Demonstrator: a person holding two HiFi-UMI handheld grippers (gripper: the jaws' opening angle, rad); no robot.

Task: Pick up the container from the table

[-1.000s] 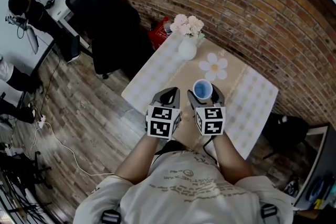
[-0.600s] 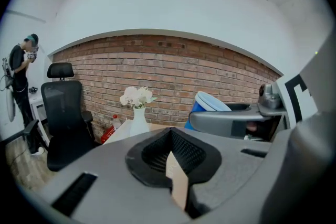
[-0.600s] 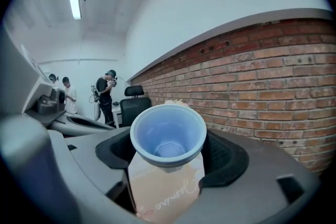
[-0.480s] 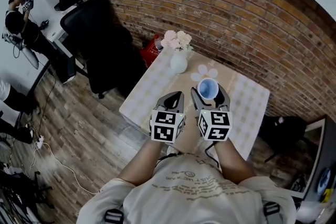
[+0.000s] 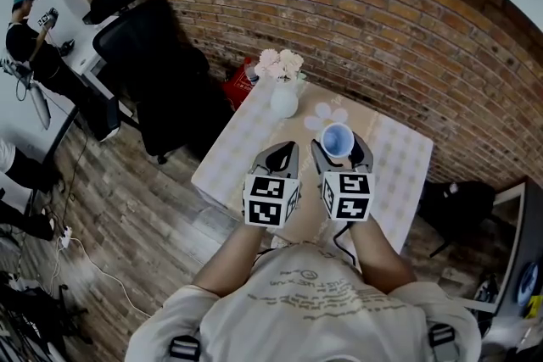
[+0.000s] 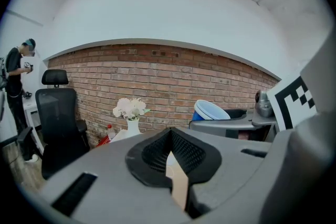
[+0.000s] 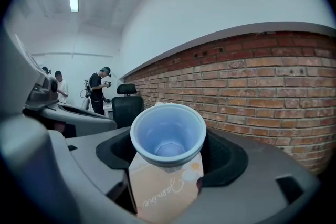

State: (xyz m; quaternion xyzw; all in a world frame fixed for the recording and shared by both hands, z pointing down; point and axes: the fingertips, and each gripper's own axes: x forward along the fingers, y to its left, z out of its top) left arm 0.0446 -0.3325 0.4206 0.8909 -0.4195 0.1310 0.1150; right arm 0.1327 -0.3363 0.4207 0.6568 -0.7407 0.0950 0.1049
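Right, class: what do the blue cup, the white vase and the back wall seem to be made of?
The blue cup looks like thin plastic, smooth and faintly glossy: rolled rim, moulded base. The white vase is probably glazed ceramic: smooth, even white body. The back wall is brick, matt and rough: red blocks with pale mortar lines.

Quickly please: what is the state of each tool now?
Left tool: closed, empty.
Right tool: closed on the blue cup.
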